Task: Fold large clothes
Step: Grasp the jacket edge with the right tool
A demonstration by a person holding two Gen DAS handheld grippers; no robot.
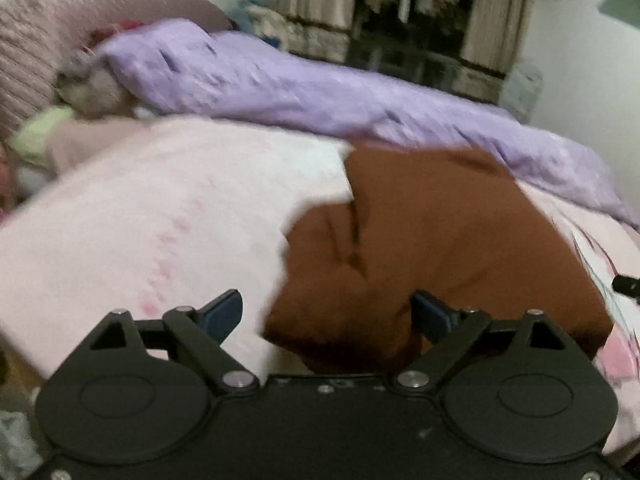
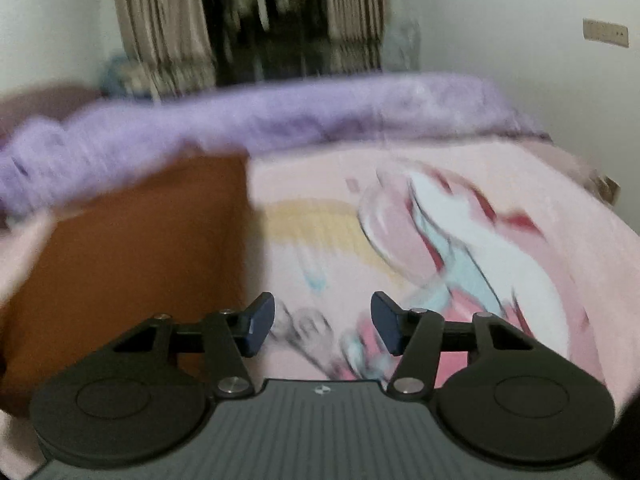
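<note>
A brown garment (image 1: 432,240) lies partly folded on a pink bedsheet (image 1: 160,220). My left gripper (image 1: 326,316) is open, its fingers straddling the garment's near left edge without holding it. In the right wrist view the same brown garment (image 2: 132,256) lies at the left with a straight right edge. My right gripper (image 2: 322,326) is open and empty above the printed pink sheet (image 2: 440,240), just right of the garment. Both views are blurred by motion.
A rumpled purple blanket (image 1: 320,92) runs along the far side of the bed, also seen in the right wrist view (image 2: 240,120). Pillows and soft items (image 1: 80,88) sit at the far left. A curtained wardrobe (image 2: 280,20) stands behind.
</note>
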